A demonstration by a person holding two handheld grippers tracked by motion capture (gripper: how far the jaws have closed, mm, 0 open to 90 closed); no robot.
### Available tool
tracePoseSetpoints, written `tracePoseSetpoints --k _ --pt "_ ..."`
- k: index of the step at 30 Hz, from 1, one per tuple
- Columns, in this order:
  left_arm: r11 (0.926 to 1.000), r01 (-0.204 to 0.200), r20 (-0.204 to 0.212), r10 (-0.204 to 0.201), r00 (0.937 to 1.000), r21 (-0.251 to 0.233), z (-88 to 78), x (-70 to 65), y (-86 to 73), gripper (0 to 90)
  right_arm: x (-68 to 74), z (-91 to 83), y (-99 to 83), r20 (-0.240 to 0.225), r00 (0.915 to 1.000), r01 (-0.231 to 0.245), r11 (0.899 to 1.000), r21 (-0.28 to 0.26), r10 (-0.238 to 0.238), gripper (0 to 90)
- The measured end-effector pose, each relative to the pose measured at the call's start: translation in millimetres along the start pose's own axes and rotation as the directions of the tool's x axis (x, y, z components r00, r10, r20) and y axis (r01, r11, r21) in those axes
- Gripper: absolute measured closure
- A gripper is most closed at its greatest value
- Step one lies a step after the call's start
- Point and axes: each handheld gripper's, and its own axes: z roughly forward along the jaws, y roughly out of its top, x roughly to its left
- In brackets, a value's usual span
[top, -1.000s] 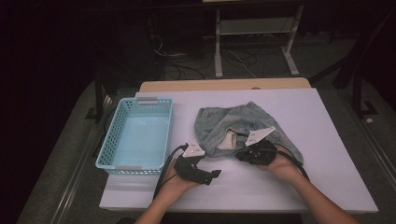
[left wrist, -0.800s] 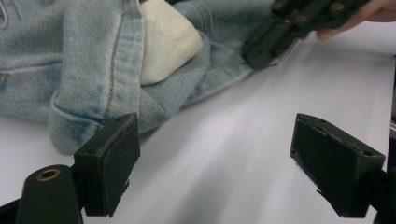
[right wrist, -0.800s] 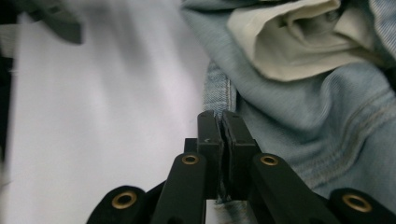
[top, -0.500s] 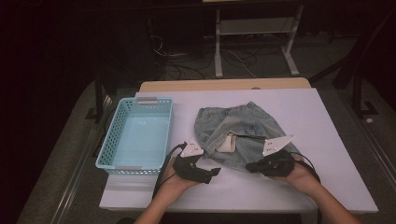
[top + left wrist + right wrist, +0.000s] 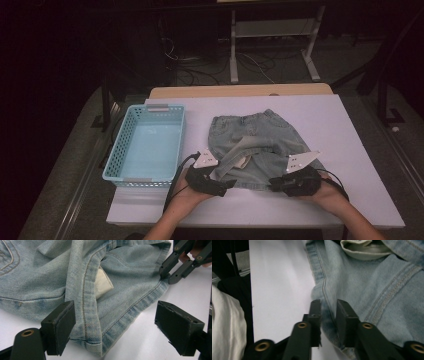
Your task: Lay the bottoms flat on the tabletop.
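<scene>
The shorts are pale, washed denim cloth, matt and slightly rough, with a visible twill weave, tan stitching along thick ribbed hems and a cream, smoother cotton pocket lining showing at a fold. The bench carries a smooth, matt white top with a strip of pale bare wood along its far edge, and the basket near its left edge is light blue moulded plastic with a faint sheen and perforated walls. Each claw, left claw and right claw, is matt black plastic with brass-coloured metal rivets and dull, faintly grainy pads.
</scene>
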Motion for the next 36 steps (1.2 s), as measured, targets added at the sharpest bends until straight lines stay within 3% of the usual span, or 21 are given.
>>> tracePoseSetpoints --k 8,12,14,16,18,23,29,36 --pt "0.9999 0.008 0.009 -0.008 0.9999 -0.009 -0.8 -0.4 1.0 17.3 15.5 7.3 20.0 -0.031 0.9991 0.028 0.998 -0.057 -0.030 66.3" --pt "0.9999 0.009 0.017 -0.009 0.9998 0.008 0.3 0.4 0.0 17.1 16.4 27.0 27.1 -0.031 0.9968 0.073 0.997 -0.005 -0.073 66.3" --pt "0.9998 0.008 0.020 -0.008 0.9998 0.016 0.7 1.0 -0.9 17.0 13.0 35.4 26.6 -0.008 0.9965 0.084 0.996 0.027 -0.084 64.5" --pt "0.9997 0.009 0.024 -0.009 0.9997 0.021 1.0 1.3 -1.3 17.0 9.2 40.2 24.7 0.028 0.9960 0.084 0.995 0.052 -0.085 62.9" --pt "0.9996 0.004 0.030 -0.005 0.9995 0.026 1.2 1.1 -1.5 17.3 6.0 43.5 21.9 0.028 0.9964 0.078 0.994 0.073 -0.080 62.9" --pt "0.9983 -0.030 0.093 0.025 0.9953 0.049 6.1 -5.5 -1.5 28.5 5.6 44.7 19.7 0.026 0.9962 0.080 0.993 0.086 -0.083 63.0" --pt "0.9835 -0.121 0.114 0.106 0.9878 0.134 28.8 -11.6 -2.9 42.2 4.8 45.9 18.6 0.021 0.9967 0.077 0.993 0.087 -0.079 63.8" --pt "0.9669 -0.167 0.077 0.155 0.9850 0.193 43.5 -10.2 -4.2 53.5 4.3 45.7 17.9 0.024 0.9975 0.064 0.995 0.082 -0.066 67.1"
